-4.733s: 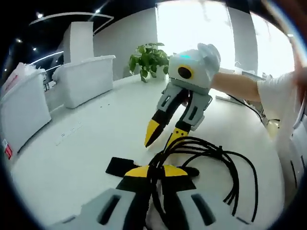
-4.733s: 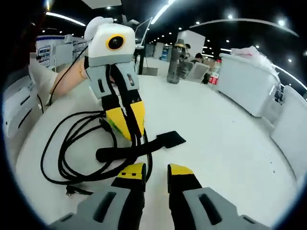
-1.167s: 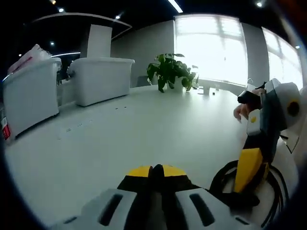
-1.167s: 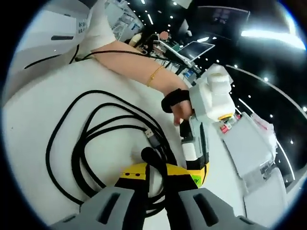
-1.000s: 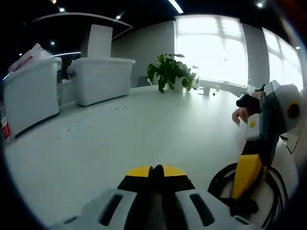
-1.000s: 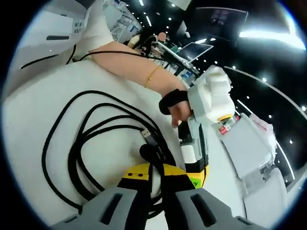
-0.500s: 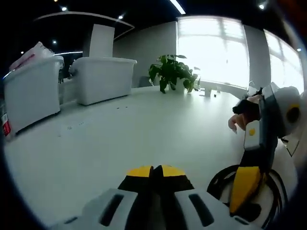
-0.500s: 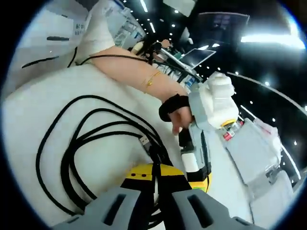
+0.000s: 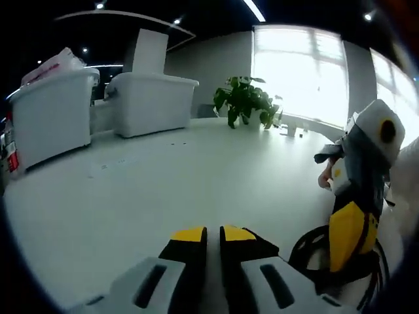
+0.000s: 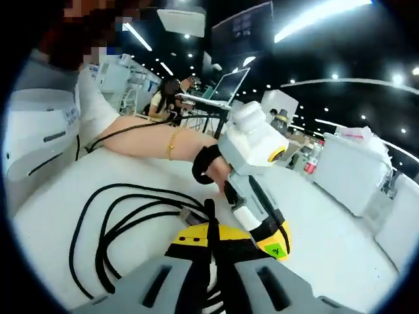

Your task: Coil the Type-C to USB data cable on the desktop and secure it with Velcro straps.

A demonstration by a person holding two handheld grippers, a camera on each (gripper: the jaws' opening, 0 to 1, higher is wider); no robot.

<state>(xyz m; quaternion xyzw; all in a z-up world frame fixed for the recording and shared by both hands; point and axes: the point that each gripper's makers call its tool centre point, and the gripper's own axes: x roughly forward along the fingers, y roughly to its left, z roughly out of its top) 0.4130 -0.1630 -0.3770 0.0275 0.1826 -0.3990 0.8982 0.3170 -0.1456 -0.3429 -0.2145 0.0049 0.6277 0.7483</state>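
In the right gripper view, nearest to us, our right claw (image 10: 211, 243) has its yellow-tipped jaws pressed together on the bundled strands of the thin black data cable (image 10: 124, 219), and a black strip that we take for the Velcro strap (image 10: 210, 216) stands up just beyond the tips. We judge we pinch here so the gathered turns cannot spring apart while the strap goes around them. The cable's loops fan out to the left on the smooth white bench (image 10: 59, 222), lying loosely coiled, with a small metal plug (image 10: 186, 214) resting near the jaws.

Just right of that claw our left claw (image 10: 272, 243) rests by the bundle. In the left gripper view its jaws (image 9: 213, 233) stand slightly apart with a narrow gap and hold nothing. We judge it has let go of the strap and is free to regrip.

Farther off stand white plastic bins (image 9: 154, 104) at the left and a green potted plant (image 9: 247, 100) by the bright window.
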